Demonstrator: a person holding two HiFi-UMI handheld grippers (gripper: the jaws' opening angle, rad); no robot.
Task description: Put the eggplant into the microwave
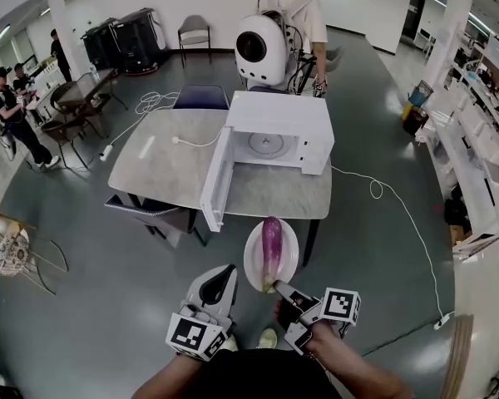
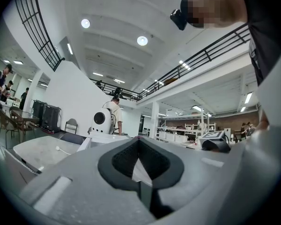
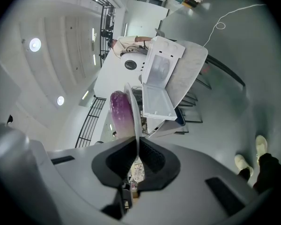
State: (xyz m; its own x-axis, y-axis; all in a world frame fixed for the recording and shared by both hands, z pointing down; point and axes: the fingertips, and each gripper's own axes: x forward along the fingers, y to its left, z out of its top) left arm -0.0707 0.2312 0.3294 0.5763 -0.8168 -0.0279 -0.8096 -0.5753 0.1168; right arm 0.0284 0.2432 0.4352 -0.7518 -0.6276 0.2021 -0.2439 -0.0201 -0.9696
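The right gripper is clamped on the near rim of a round white plate. The plate is held in the air just short of the grey worktop's near edge. A long purple eggplant lies on it, its long axis pointing away towards the white microwave. The microwave's door stands open, with only the turntable inside. The left gripper is closed on nothing.
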